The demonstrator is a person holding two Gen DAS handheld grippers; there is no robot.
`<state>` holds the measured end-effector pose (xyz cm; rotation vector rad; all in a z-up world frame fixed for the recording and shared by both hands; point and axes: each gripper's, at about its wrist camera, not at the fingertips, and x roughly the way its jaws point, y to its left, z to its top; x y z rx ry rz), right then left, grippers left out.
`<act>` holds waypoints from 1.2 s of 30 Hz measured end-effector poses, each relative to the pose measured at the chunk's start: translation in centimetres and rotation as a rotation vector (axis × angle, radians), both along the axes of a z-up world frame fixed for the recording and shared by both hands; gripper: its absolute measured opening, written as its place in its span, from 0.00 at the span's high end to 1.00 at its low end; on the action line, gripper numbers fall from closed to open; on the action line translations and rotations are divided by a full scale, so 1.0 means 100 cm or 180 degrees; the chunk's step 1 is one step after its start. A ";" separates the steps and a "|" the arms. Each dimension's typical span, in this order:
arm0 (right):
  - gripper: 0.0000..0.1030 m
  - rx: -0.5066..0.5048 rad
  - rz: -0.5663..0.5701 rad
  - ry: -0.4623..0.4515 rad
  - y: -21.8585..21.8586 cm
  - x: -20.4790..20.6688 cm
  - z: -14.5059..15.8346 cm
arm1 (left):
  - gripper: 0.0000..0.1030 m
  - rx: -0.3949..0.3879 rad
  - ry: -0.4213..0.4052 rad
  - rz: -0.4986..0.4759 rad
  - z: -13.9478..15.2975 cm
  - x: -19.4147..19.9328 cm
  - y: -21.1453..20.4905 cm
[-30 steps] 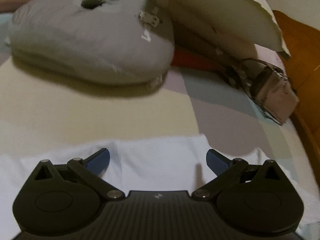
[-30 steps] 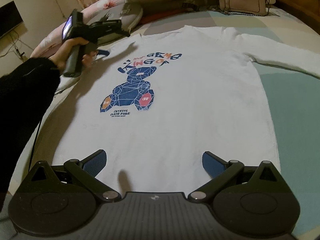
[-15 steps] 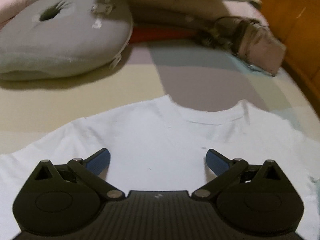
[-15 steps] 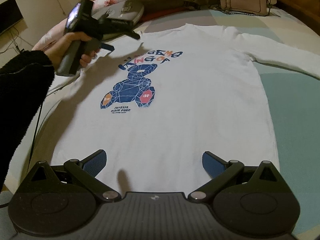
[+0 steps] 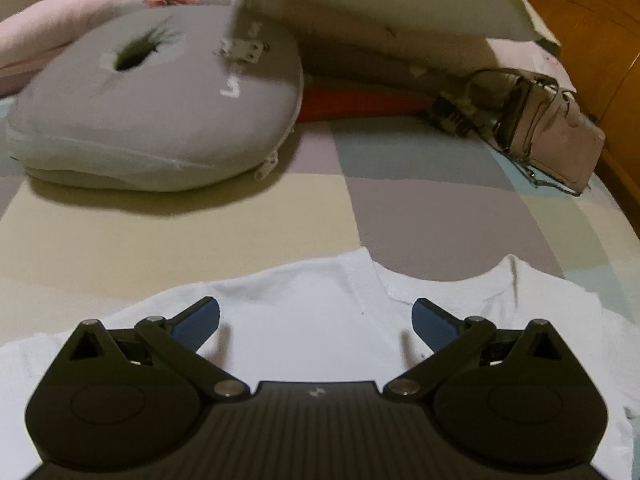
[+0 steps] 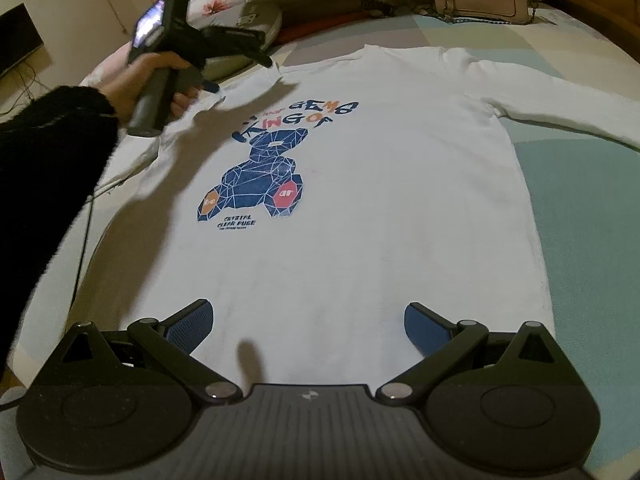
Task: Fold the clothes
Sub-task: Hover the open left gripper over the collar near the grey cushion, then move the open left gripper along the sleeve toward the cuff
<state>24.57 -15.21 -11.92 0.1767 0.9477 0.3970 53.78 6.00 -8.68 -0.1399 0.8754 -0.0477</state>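
Bed [image 6: 592, 216]: white shirt [image 6: 360, 208] lies flat, print up, across centre frame, one sleeve out to the right, likely spread for folding. Left gripper [image 5: 316, 320], jaws apart, hangs over the shoulder beside the collar, lower frame. Right gripper [image 6: 308, 326], jaws apart, sits over the hem. Against 0.5 s ago, the left view has swung leftward; right unchanged

Dim, warm indoor light falls from above, and soft shadows lie on the white shirt [image 6: 360, 200]. Far things look blurred, edges bend and darken, and a phone screen [image 6: 148, 26] glares.
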 end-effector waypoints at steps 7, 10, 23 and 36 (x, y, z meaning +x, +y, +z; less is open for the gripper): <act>0.00 -0.0056 -0.0008 -0.0011 0.002 0.000 0.000 | 0.01 -0.0015 0.0135 0.0121 0.022 -0.031 0.035; 0.00 -0.0081 -0.0003 -0.0014 0.003 -0.001 0.000 | 0.01 -0.0035 0.0285 0.0159 0.017 -0.039 0.052; 0.00 -0.0169 -0.0002 -0.0055 0.009 -0.001 -0.004 | 0.01 0.0060 0.0076 0.0597 -0.029 -0.008 0.087; 0.00 -0.0063 -0.0096 -0.0065 0.002 -0.004 0.000 | 0.01 -0.0108 -0.0006 0.0670 0.019 -0.062 0.126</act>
